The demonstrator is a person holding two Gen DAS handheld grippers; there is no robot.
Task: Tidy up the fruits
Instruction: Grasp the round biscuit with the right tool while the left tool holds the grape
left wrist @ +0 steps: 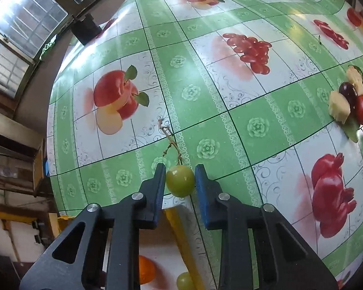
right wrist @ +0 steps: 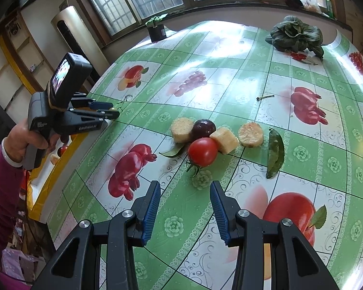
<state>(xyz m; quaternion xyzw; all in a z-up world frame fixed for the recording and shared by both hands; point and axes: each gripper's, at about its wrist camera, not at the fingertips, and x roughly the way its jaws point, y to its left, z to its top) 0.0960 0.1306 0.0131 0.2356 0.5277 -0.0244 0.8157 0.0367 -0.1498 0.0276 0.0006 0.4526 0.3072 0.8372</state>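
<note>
A green grape [left wrist: 180, 181] with a dry stem [left wrist: 169, 140] sits between the blue pads of my left gripper [left wrist: 180, 177], which is shut on it just above the tablecloth near the table's edge. The right wrist view shows that left gripper [right wrist: 113, 113] at the far left, held by a person's hand [right wrist: 24, 142]. My right gripper [right wrist: 185, 189] is open and holds nothing, hovering short of a red tomato [right wrist: 202, 151]. Behind the tomato lie a dark plum [right wrist: 203, 128] and three pale yellow fruit chunks [right wrist: 182, 129].
A yellow-rimmed white tray [left wrist: 179, 232] below the table edge holds an orange fruit [left wrist: 146, 269] and another green grape [left wrist: 185, 280]. A green leaf [right wrist: 275, 152], a leafy vegetable [right wrist: 295, 33], a black pot [right wrist: 157, 31] and a small twig [right wrist: 265, 97] rest on the fruit-print tablecloth [right wrist: 230, 77].
</note>
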